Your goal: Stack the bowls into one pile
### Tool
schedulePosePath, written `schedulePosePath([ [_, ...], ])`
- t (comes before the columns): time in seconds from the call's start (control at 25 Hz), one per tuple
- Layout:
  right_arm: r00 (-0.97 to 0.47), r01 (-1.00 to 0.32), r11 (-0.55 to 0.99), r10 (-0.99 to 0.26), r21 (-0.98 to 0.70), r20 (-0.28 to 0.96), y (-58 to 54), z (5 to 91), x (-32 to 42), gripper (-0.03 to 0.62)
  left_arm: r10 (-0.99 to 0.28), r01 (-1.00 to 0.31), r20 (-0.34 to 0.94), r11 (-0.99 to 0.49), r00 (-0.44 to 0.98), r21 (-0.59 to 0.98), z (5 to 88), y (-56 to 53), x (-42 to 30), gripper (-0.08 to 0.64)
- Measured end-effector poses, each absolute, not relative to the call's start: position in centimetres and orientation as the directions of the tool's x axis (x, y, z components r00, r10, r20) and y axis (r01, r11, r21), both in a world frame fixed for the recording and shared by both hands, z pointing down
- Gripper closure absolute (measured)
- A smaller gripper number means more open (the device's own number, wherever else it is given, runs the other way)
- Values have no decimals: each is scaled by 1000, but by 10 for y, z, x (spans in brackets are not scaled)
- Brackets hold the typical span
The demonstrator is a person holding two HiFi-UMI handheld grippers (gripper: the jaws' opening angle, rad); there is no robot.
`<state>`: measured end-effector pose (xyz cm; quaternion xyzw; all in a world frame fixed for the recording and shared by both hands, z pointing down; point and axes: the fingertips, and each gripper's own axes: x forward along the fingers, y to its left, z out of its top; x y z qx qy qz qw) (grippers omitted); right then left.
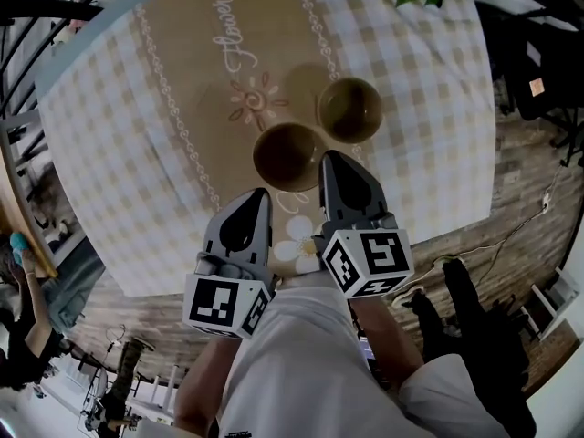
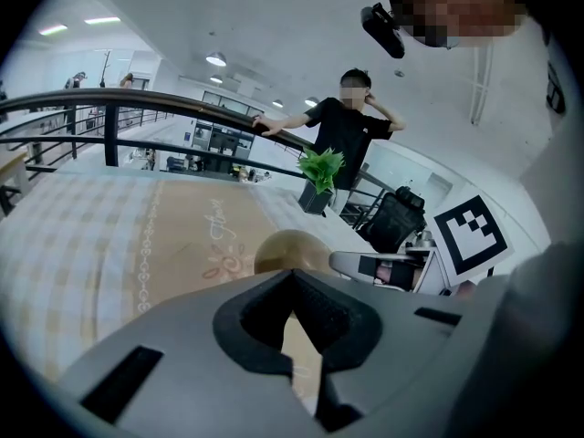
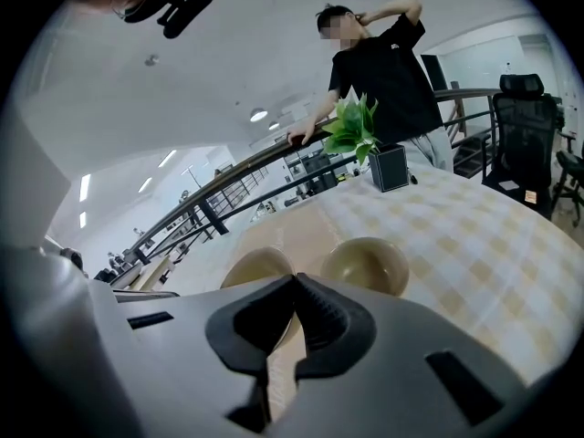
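Two bowls stand side by side on the checked tablecloth [image 1: 429,126]. The darker brown bowl [image 1: 286,156] is nearer me; the paler bowl [image 1: 349,109] sits behind it to the right. My left gripper [image 1: 258,195] is shut and empty, a little short of the brown bowl. My right gripper [image 1: 331,159] is also shut and empty, its tip beside that bowl's right rim. In the left gripper view the brown bowl [image 2: 290,248] shows just beyond the shut left gripper [image 2: 292,276]. In the right gripper view both bowls, brown [image 3: 256,265] and pale [image 3: 370,263], lie beyond the shut right gripper [image 3: 294,279].
A potted plant [image 3: 358,128] stands at the table's far edge. Behind it a person [image 3: 388,62] leans on a railing [image 2: 137,103]. A black chair [image 3: 525,126] stands off the table's right side. Wooden floor [image 1: 511,199] surrounds the table.
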<state>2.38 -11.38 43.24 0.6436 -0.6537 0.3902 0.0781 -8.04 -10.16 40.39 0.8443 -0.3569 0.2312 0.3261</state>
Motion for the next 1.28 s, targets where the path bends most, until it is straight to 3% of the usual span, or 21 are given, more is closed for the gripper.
schedulePosePath([
  [1.28,10,-891,-294,-776,-347,630,-139,462,146,554,-378,-716,648,-577,661,393,426,-132,6,541],
])
